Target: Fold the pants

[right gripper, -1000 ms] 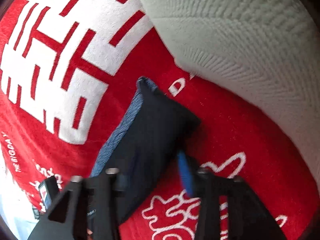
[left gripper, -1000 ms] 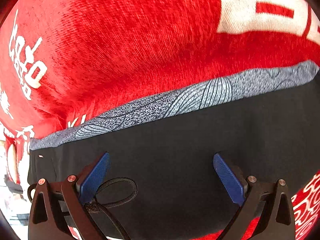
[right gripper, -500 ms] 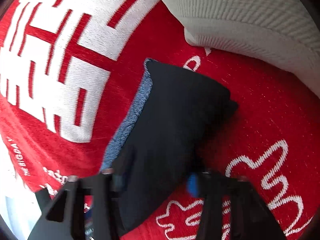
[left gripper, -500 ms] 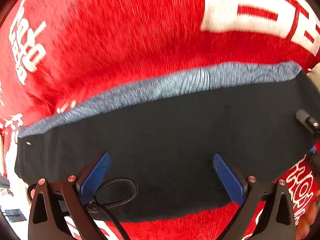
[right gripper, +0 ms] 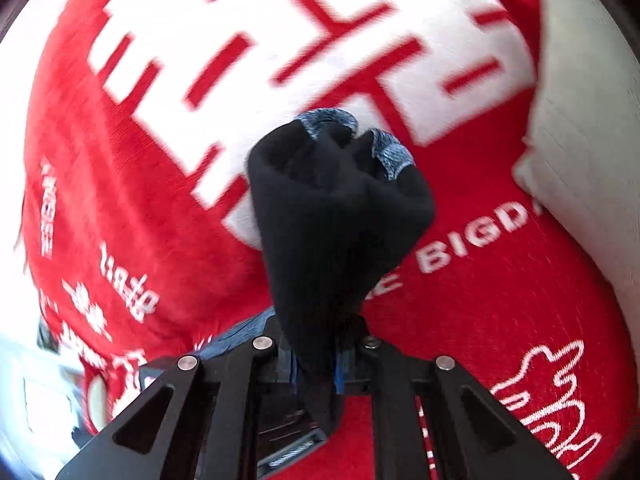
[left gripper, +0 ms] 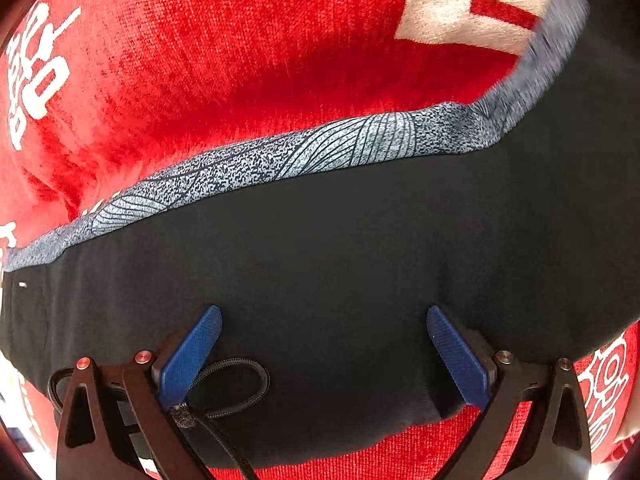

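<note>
Left wrist view shows the black pants [left gripper: 340, 280] spread flat over a red blanket [left gripper: 240, 60] with white lettering, and I'll take those pants as my marker for everything else. The grey patterned waistband [left gripper: 280, 160] runs along their far edge, lifting away toward the upper right where the cloth blurs. The left gripper [left gripper: 324, 344] hovers over the near part of the pants with its blue pads [left gripper: 192, 352] spread wide, holding nothing; a loop of black cord [left gripper: 236, 384] lies by its left finger. In the right wrist view, the right gripper [right gripper: 316, 364] is clamped tight on a bunched end of the pants [right gripper: 336, 216], the fabric standing up from between its fingers like a fist, grey trim [right gripper: 388, 152] peeping at the top. Beyond that bunch sits the big white graphic on the blanket, and off to its right a ribbed white cushion [right gripper: 580, 160]. My worry from here is that the pinch holds a crumpled wad rather than a clean edge, so carrying it across could lay the fold down skewed or lumpy. With the left gripper pressing on nothing, the flat half may drag along the plush blanket, and the fabric could slip free if pulled hard.
</note>
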`<state>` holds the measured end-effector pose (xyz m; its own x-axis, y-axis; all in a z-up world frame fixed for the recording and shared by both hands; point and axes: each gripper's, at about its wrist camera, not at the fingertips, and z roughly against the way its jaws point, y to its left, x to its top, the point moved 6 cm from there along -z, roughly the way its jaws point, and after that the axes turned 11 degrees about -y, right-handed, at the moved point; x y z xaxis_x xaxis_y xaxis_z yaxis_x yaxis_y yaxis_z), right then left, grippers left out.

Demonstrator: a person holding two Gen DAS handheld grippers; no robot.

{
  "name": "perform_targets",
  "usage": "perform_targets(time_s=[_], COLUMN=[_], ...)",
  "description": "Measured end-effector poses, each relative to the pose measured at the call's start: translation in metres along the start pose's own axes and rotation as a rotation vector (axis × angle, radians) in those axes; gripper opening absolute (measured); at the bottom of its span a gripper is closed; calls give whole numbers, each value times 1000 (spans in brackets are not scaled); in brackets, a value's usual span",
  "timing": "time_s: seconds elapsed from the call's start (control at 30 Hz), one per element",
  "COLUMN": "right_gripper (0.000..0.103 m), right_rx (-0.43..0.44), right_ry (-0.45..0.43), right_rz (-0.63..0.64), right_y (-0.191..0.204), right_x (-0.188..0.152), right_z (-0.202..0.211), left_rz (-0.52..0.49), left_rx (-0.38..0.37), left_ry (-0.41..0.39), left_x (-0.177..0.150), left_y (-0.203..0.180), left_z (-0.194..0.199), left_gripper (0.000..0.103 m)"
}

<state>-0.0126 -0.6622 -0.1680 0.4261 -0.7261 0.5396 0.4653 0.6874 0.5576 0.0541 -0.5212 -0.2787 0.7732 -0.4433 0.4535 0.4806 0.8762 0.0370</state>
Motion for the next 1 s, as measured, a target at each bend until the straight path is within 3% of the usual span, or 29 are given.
perform_targets(time_s=[0.13, 0.23, 0.33, 0.47, 0.63, 0.73, 0.83, 1.0], right_gripper=[13, 13, 13, 13, 13, 14, 15, 29], right_rx=[13, 21, 28, 25, 4, -54, -123, -236], right_ry=[3, -7, -8, 15, 85, 150, 212, 241], right_rz=[78, 153, 246, 357, 496, 587, 653, 900], right_y=[38, 69, 108, 149, 203, 224, 220, 224], right_x=[-7, -13, -23, -52, -116, -170, -214, -261], right_z=[-2, 2, 5, -2, -35, -73, -98, -115], left_rz=[0, 11, 94, 146, 150, 163, 183, 209], left_rx=[-53, -39, -68, -11, 25, 35, 27, -15], left_ry=[16, 23, -47, -62, -28, -12, 5, 25], left_x=[0, 3, 9, 3, -10, -20, -30, -38], left_y=[8, 27, 82, 172, 273, 304, 327, 345], left_z=[3, 21, 59, 87, 85, 85, 80, 68], left_gripper=[103, 103, 103, 103, 103, 103, 103, 103])
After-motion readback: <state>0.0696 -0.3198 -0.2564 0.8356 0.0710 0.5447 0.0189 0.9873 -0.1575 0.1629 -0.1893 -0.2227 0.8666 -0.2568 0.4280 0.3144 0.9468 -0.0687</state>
